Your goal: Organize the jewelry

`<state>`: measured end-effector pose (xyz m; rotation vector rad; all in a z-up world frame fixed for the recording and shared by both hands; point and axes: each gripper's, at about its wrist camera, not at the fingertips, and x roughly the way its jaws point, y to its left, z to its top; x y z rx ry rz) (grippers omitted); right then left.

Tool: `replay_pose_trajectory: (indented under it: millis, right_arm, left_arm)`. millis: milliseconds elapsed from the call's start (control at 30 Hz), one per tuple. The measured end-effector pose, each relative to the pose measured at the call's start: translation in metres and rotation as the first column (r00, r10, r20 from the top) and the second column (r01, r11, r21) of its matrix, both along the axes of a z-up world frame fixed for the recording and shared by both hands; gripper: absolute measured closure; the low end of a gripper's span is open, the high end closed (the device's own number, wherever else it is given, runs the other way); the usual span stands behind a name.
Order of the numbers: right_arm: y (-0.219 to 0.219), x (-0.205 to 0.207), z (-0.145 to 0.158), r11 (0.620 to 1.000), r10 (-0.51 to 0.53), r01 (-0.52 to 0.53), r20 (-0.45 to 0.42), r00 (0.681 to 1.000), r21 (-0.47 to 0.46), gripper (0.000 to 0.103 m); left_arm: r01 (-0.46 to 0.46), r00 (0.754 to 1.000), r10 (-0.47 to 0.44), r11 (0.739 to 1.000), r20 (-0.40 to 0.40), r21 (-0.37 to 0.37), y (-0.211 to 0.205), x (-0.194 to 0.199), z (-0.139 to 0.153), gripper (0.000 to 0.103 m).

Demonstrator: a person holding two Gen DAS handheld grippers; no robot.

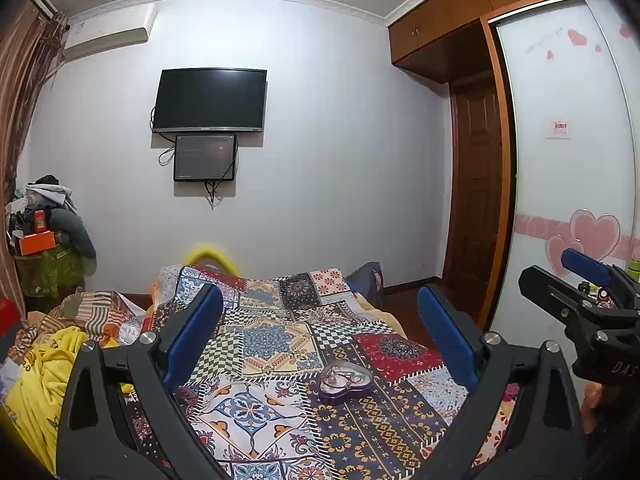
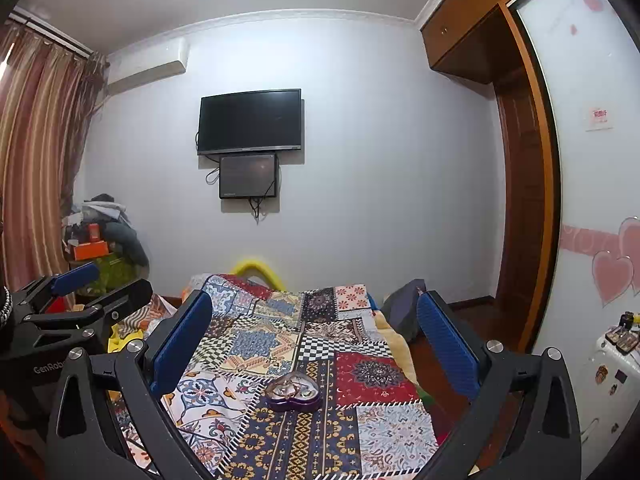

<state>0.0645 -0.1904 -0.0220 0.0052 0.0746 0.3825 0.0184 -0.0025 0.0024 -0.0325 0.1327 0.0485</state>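
Note:
A purple heart-shaped jewelry box (image 1: 346, 383) with a clear lid lies on the patchwork bedspread (image 1: 280, 344); thin chains show through the lid. My left gripper (image 1: 320, 320) is open and empty, held above the bed with the box between and below its fingers. The box also shows in the right wrist view (image 2: 294, 392). My right gripper (image 2: 314, 320) is open and empty, above the bedspread (image 2: 320, 340) with the box below it. Each gripper appears at the edge of the other's view, the right one (image 1: 576, 280) and the left one (image 2: 92, 284).
Rumpled yellow and striped clothes (image 1: 48, 360) lie at the bed's left. A TV (image 1: 210, 100) hangs on the far wall. A wardrobe with heart stickers (image 1: 580, 160) stands at the right. A white case with small items (image 2: 616, 356) is at the right.

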Motion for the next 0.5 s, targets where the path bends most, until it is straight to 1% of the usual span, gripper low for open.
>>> replay_pose_trajectory:
  millis: [500]
  right_arm:
    - [-0.0038, -0.0028, -0.0016, 1.0, 0.008, -0.008, -0.027, 1.0, 0.0, 0.001]
  left_arm:
    - [0.018, 1.0, -0.018, 1.0, -0.012, -0.018, 0.002, 0.0026, -0.0011, 0.004]
